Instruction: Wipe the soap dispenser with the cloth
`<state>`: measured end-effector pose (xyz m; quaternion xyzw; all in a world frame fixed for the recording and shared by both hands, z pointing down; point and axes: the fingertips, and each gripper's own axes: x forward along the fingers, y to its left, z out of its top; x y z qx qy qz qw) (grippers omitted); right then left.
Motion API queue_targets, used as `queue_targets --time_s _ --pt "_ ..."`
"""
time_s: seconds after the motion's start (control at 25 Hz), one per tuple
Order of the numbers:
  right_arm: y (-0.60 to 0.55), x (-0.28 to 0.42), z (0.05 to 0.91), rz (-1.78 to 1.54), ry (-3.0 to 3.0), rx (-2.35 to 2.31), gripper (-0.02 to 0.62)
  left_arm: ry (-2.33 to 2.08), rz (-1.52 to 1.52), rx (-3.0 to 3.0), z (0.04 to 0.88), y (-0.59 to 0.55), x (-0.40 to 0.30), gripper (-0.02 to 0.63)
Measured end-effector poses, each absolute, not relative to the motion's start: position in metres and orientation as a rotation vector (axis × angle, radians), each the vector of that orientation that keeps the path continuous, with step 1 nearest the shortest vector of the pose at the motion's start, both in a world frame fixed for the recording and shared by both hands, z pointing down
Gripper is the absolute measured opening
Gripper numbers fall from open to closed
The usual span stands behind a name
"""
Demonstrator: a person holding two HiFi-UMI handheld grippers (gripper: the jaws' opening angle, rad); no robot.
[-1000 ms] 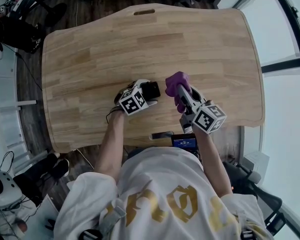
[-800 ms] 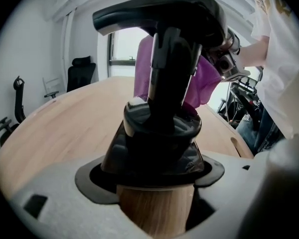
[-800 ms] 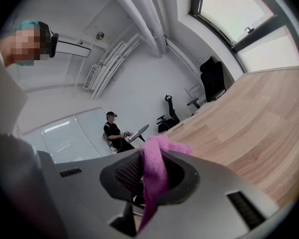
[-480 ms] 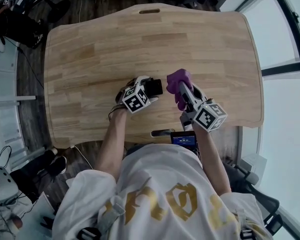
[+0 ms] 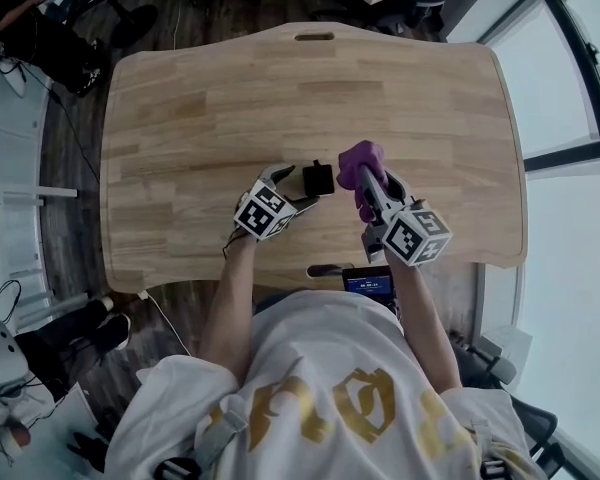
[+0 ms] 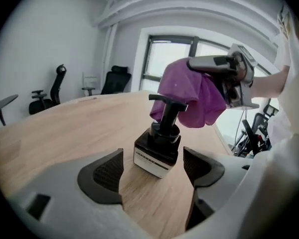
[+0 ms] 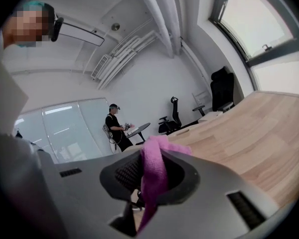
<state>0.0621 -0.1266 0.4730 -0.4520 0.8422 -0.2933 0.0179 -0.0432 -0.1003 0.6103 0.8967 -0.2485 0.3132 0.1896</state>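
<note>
Only left gripper view shows dispenser [image 6: 158, 144] untouched between tongs [image 6: 153, 159]

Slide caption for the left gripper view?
Open left gripper faces the soap dispenser on the table; right gripper holds the purple cloth by its pump.

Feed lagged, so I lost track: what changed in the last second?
Left gripper let go of the dispenser and drew back toward the person, jaws open. Dispenser stays upright on the table; right gripper still pinches the cloth beside it.
</note>
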Motion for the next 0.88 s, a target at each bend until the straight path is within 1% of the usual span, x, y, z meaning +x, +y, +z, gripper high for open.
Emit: queue_targets --time_s 0.24,0.32,0.36,0.4,0.44,0.48,0.56,0.68,0.88 --pt "-0.126 0.053 0.462 -0.746 2.755 -1.461 0.054 -0.835 0.701 2.492 0.570 -0.096 -0.062 0.371" --pt "-0.124 0.055 0.458 -0.706 2.753 -1.500 0.054 -0.924 0.608 2.457 0.552 -0.100 -0.070 0.353" --pt "-0.122 0.056 0.456 -0.696 2.743 -1.518 0.054 -0.992 0.566 2.439 0.541 -0.104 -0.075 0.286" --pt "-0.121 0.057 0.455 -0.688 2.733 -1.537 0.054 -1.072 0.537 2.430 0.531 -0.108 -0.081 0.151" --pt "-0.119 0.058 0.453 -0.681 2.721 -1.557 0.054 -1.150 0.520 2.427 0.520 -0.111 -0.086 0.073" --pt "-0.117 0.059 0.452 -0.674 2.709 -1.579 0.054 -1.216 0.511 2.424 0.511 -0.114 -0.091 0.036" --pt "-0.112 0.060 0.448 -0.657 2.684 -1.610 0.054 -1.309 0.470 2.404 0.493 -0.115 -0.097 0.014" --pt "-0.100 0.058 0.439 -0.612 2.667 -1.605 0.054 -1.386 0.354 2.382 0.467 -0.112 -0.100 0.011" --pt "-0.083 0.053 0.430 -0.496 2.740 -1.638 0.054 -1.486 0.278 2.393 0.442 -0.101 -0.103 0.009"
